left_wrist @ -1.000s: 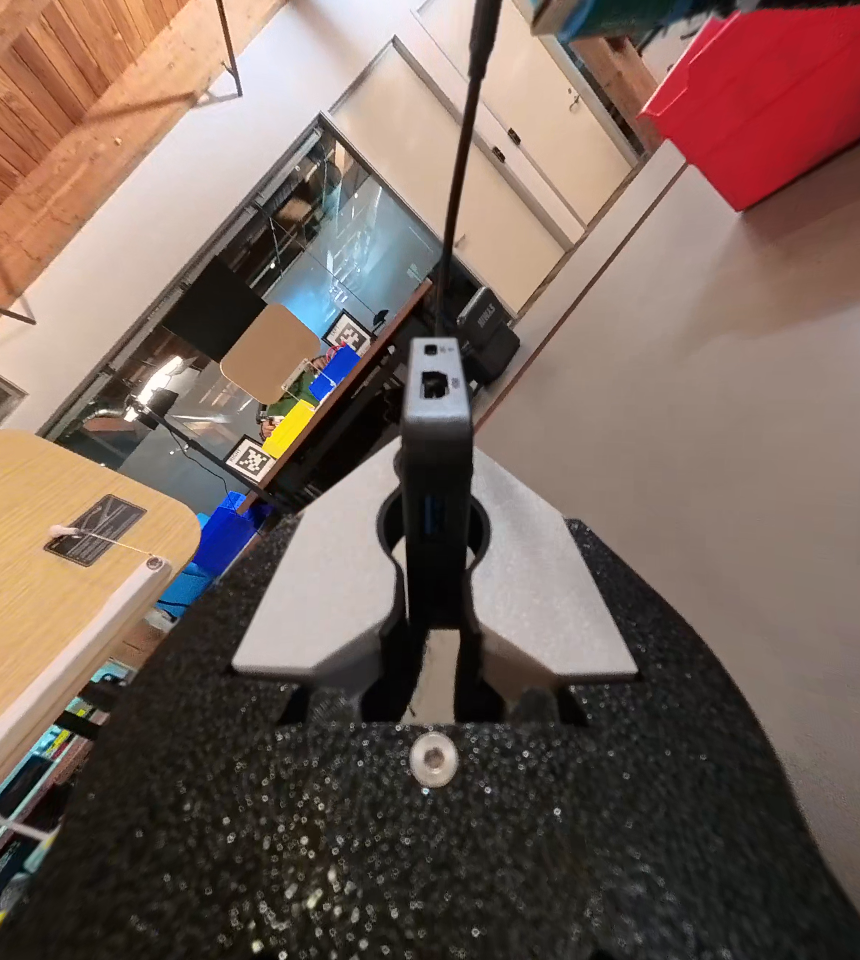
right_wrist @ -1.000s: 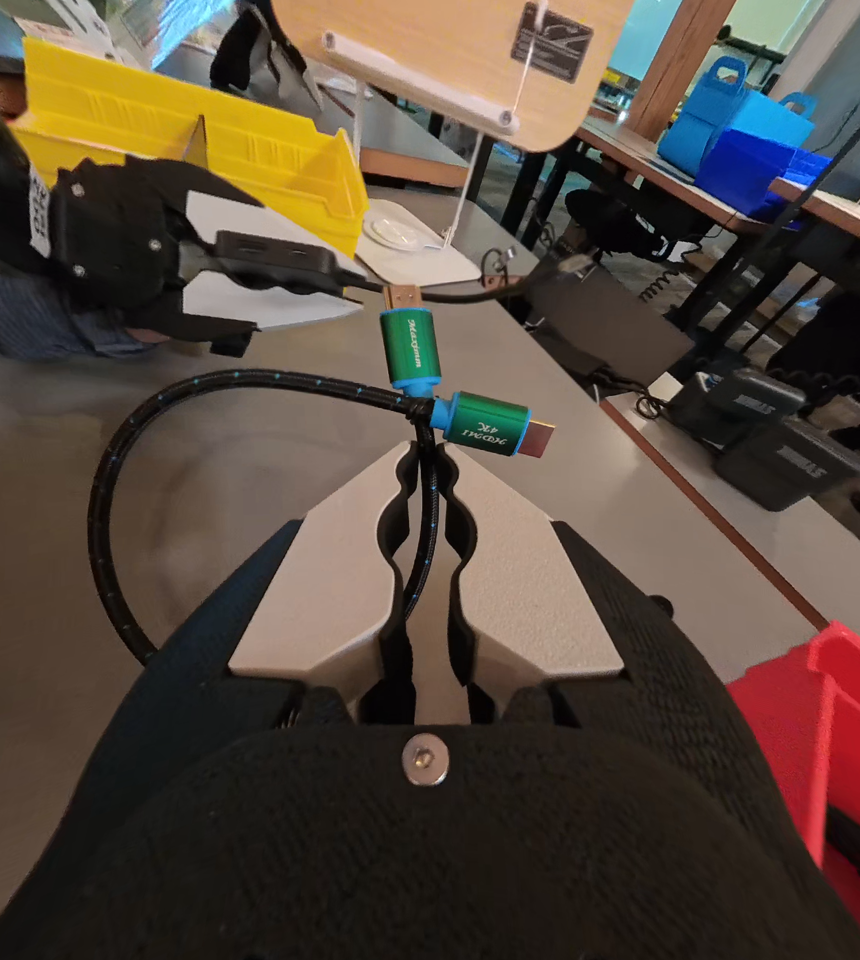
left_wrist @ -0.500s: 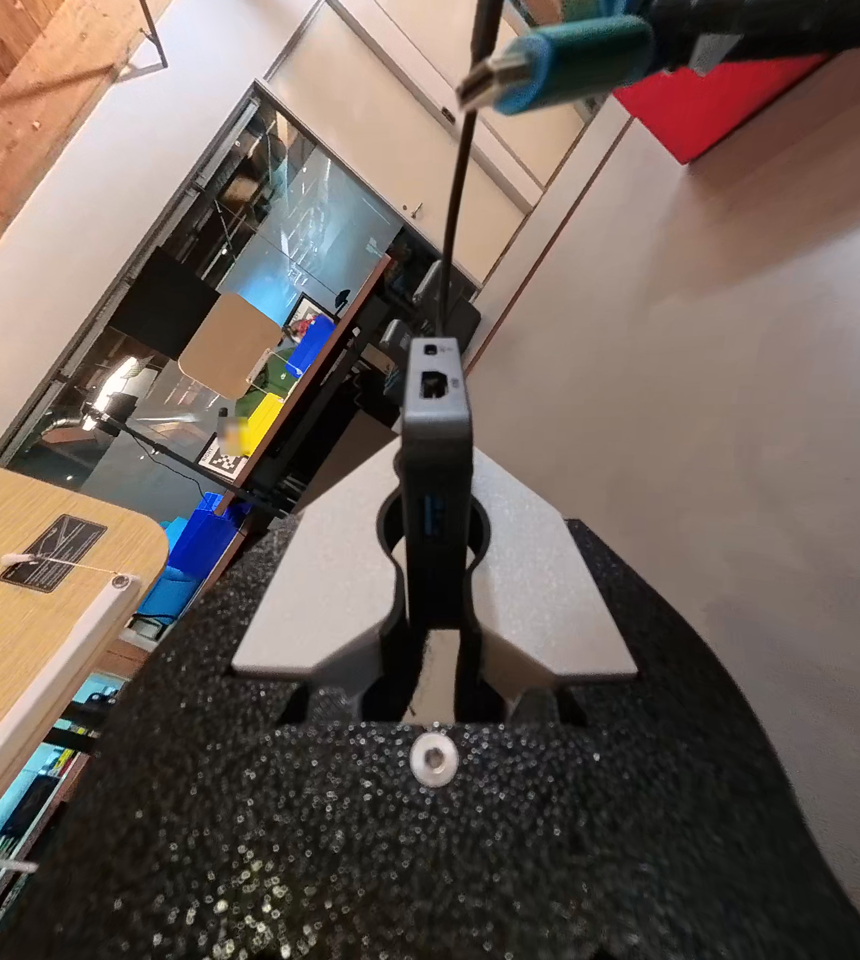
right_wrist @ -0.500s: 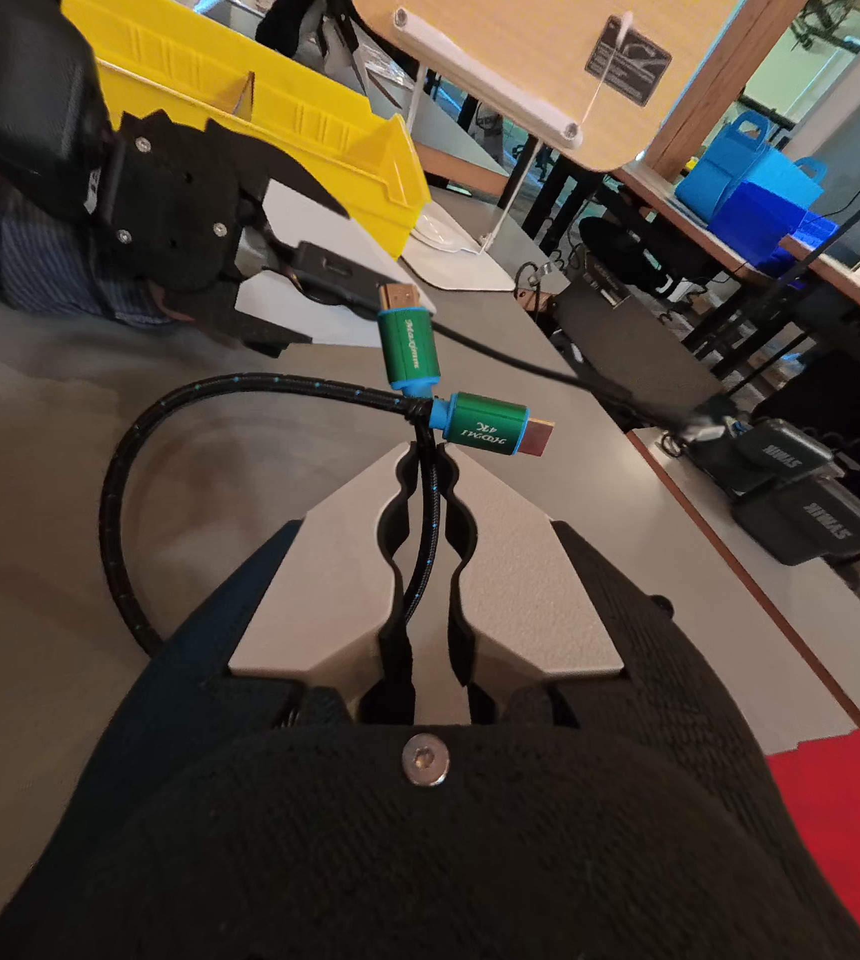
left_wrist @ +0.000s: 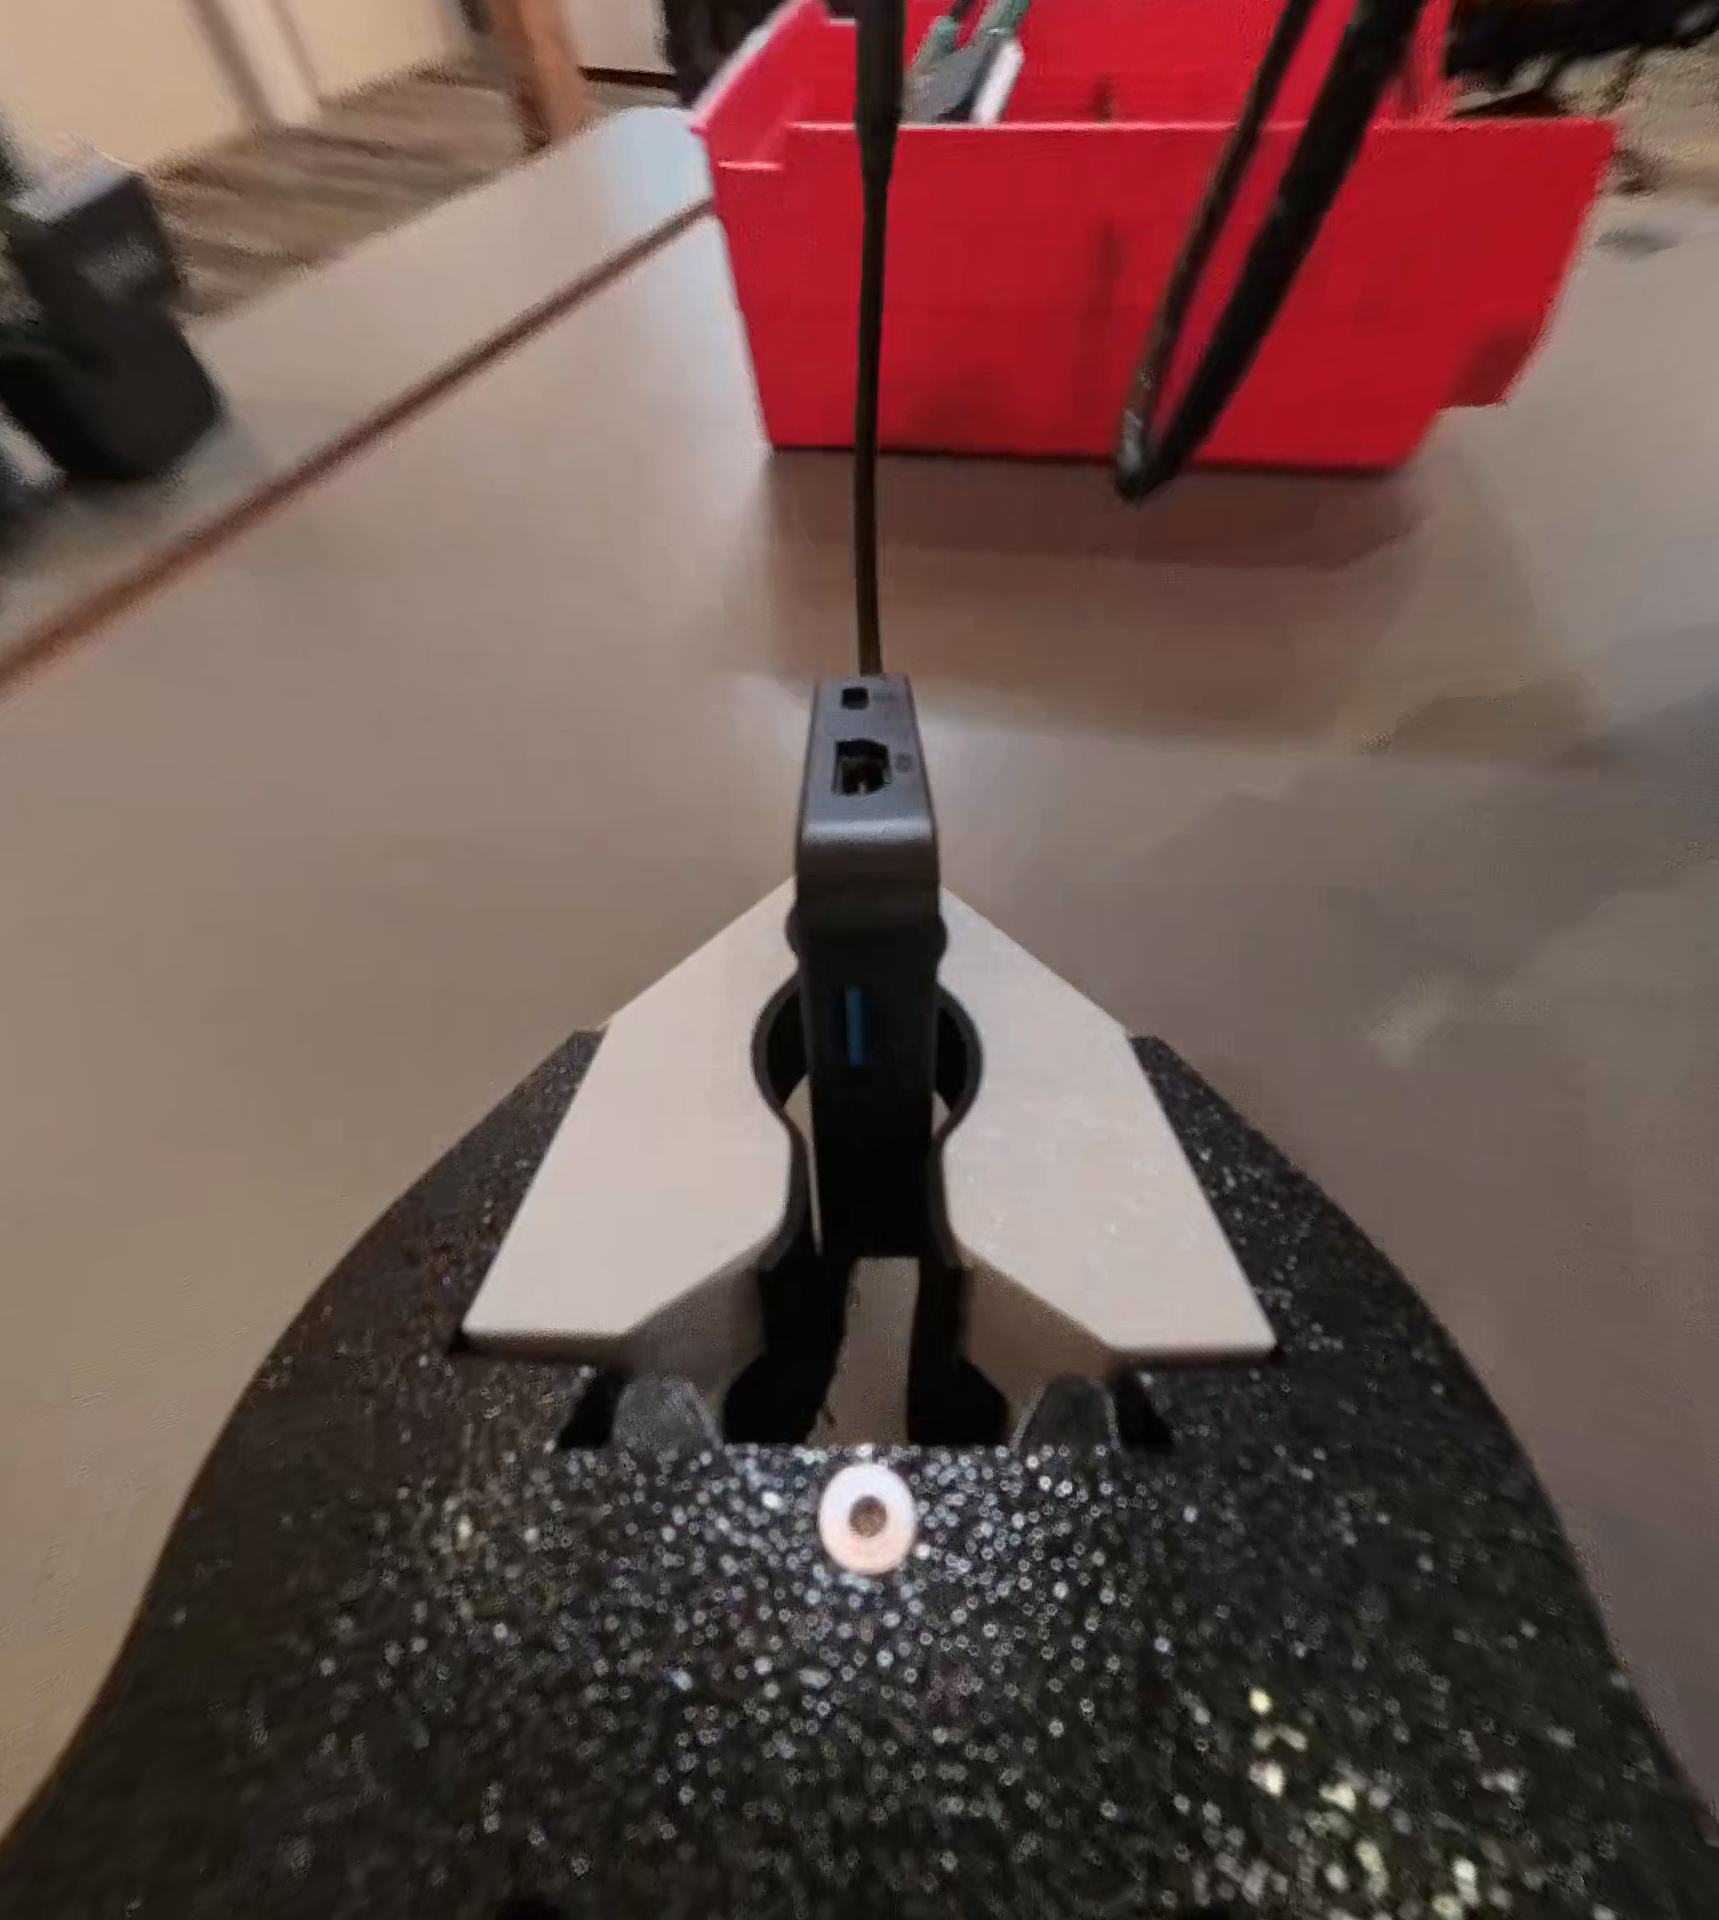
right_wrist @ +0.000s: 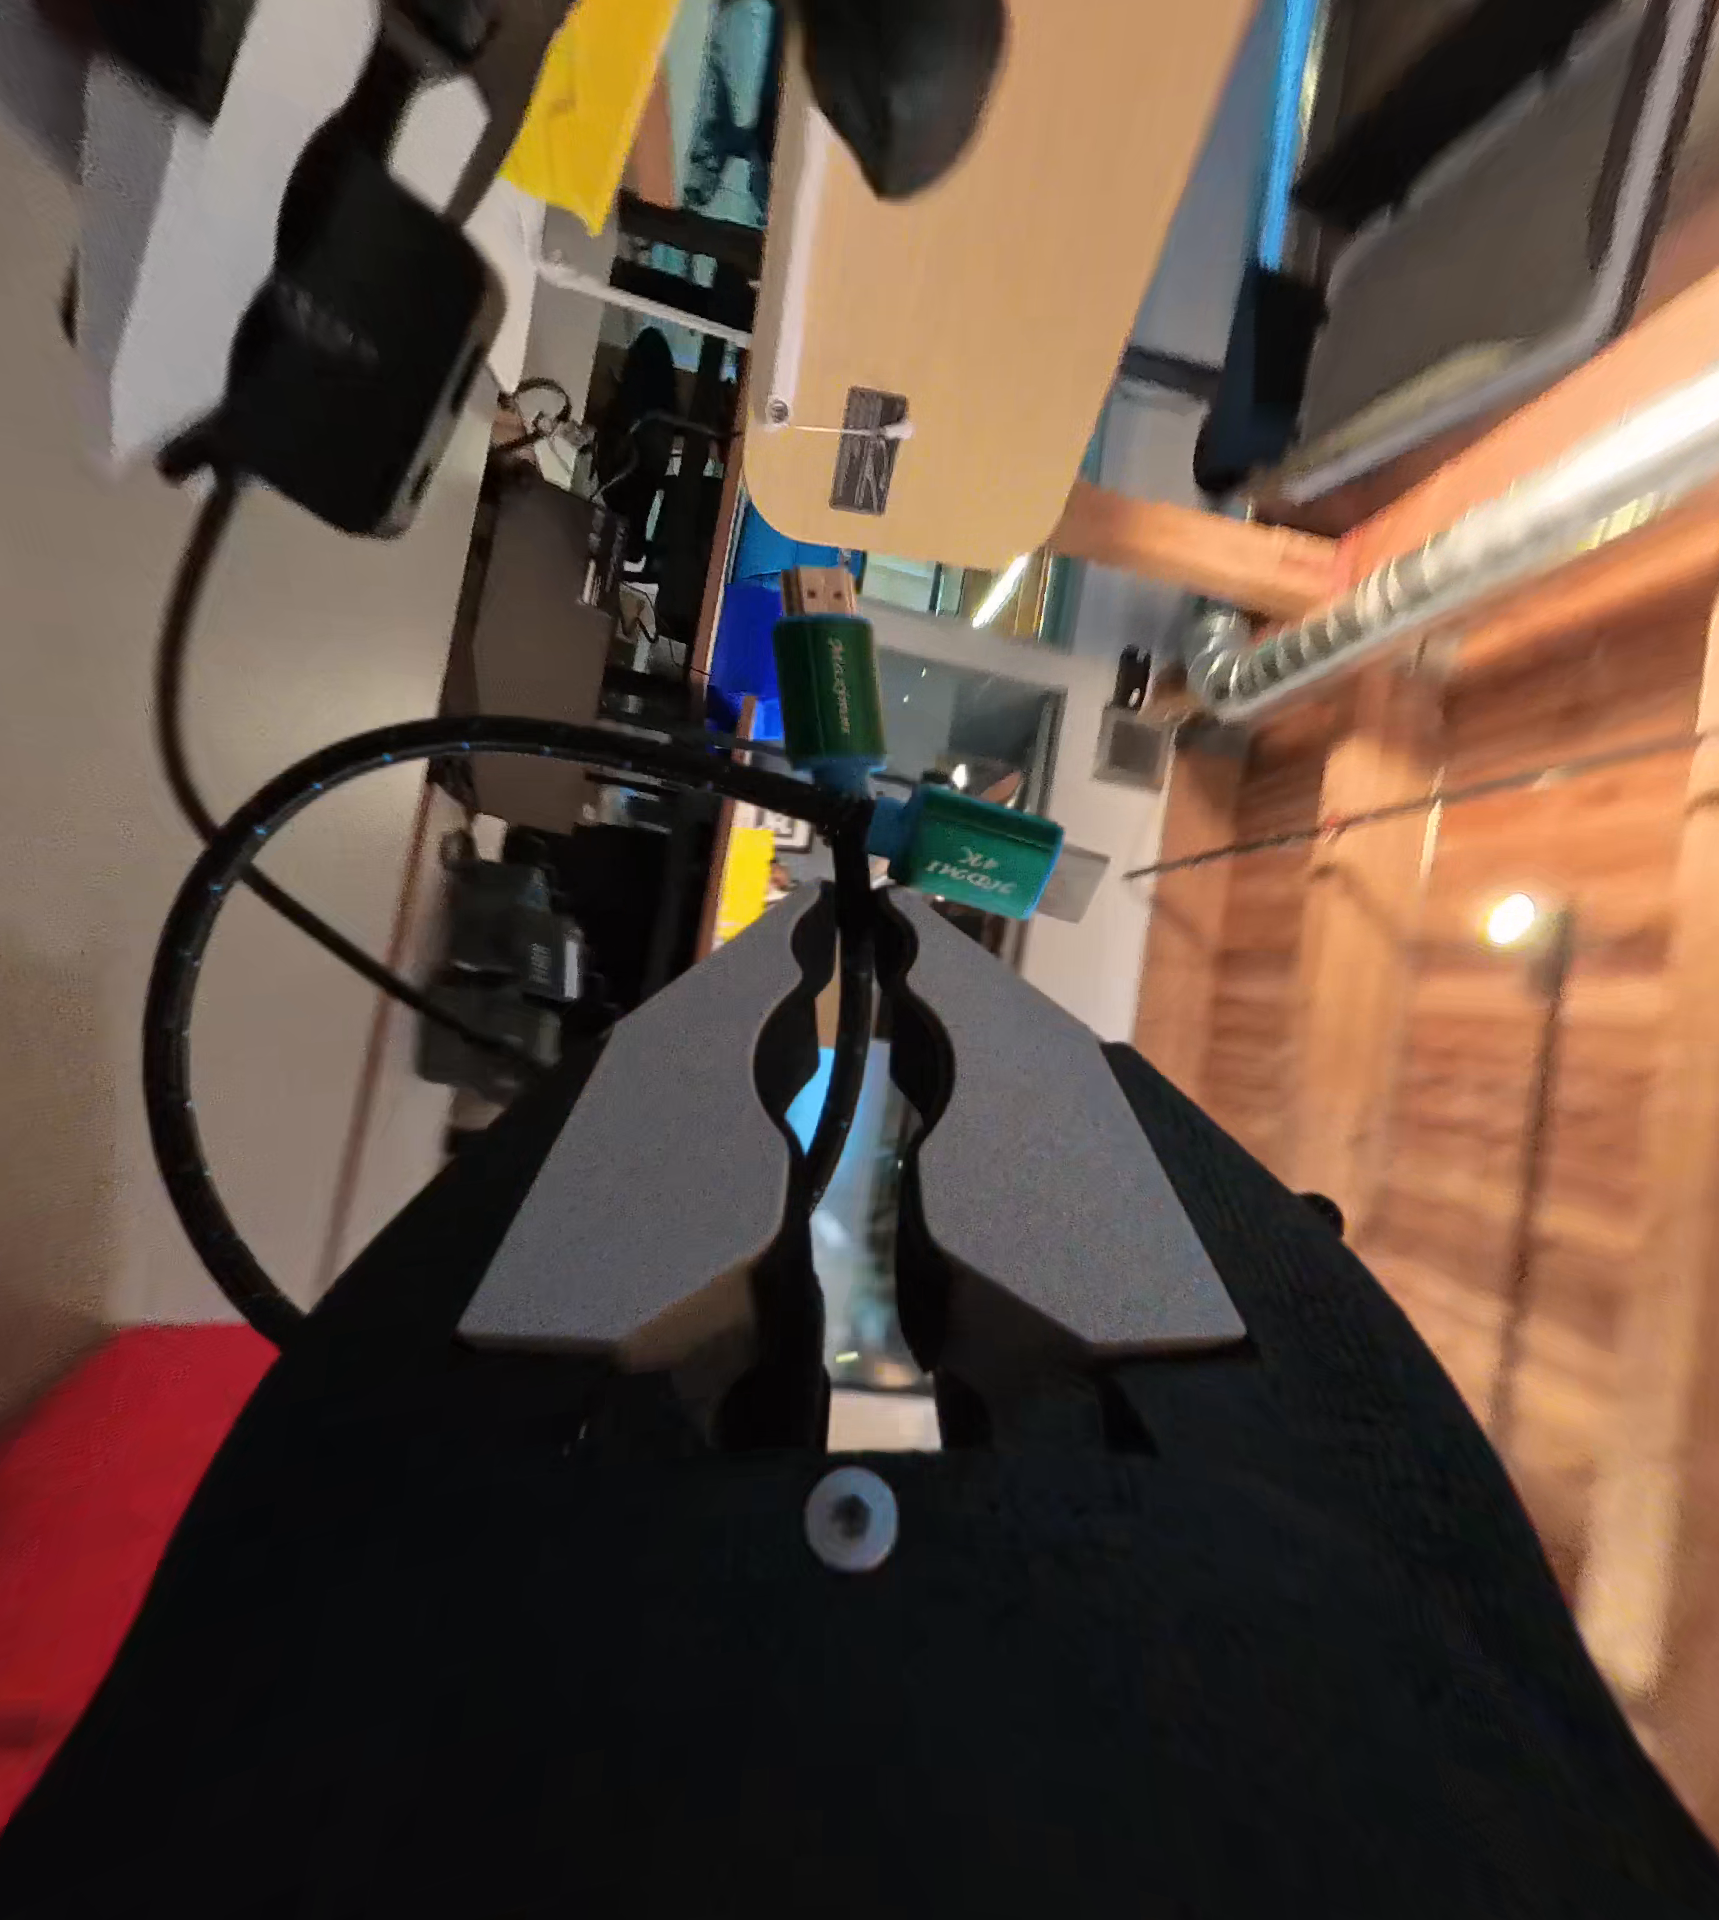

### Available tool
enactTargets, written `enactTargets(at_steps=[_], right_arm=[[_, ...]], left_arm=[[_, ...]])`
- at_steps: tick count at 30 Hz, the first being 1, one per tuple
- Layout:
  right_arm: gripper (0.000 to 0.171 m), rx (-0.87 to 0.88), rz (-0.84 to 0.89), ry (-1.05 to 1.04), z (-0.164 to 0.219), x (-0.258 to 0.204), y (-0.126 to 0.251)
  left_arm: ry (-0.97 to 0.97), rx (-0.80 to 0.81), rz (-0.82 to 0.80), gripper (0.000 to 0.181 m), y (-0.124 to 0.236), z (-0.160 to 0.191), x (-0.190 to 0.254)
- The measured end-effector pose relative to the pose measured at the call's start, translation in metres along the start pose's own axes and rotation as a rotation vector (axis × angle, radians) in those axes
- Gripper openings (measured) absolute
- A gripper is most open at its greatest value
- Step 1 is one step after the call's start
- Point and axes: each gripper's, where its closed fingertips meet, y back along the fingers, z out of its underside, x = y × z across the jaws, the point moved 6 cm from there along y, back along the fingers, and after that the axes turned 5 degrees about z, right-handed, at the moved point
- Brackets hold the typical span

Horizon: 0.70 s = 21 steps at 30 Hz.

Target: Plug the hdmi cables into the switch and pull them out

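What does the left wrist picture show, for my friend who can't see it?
The left gripper is shut on a black switch held on edge, an empty port facing the camera and a thin black cable running from its far end. Beyond, a red bin sits on the grey table.
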Motion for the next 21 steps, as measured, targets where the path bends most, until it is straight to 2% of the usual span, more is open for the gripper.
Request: enactTargets(at_steps=[4,6,10,13,21], right_arm=[[0.005,0.111,-0.097,0.364,-0.006,0.0,-0.014],[0.005,0.188,-0.174,0.457,-0.012,-0.01,-0.02],[0.005,0.273,-0.311,0.563,-0.023,-0.03,-0.025],[0.005,0.279,-0.392,0.558,-0.027,-0.036,-0.026],[0.005,0.353,-0.431,0.637,-0.037,-0.041,-0.021]], left_arm=[[0.112,-0.034,0.211,0.011,-0.005,0.005,0.016],[0.144,-0.044,0.275,0.012,-0.01,0.008,0.022],[0.124,-0.091,0.303,0.012,-0.017,0.016,0.027],[0.088,-0.121,0.288,0.012,-0.022,0.021,0.03],[0.069,-0.124,0.336,0.011,-0.023,0.022,0.035]])
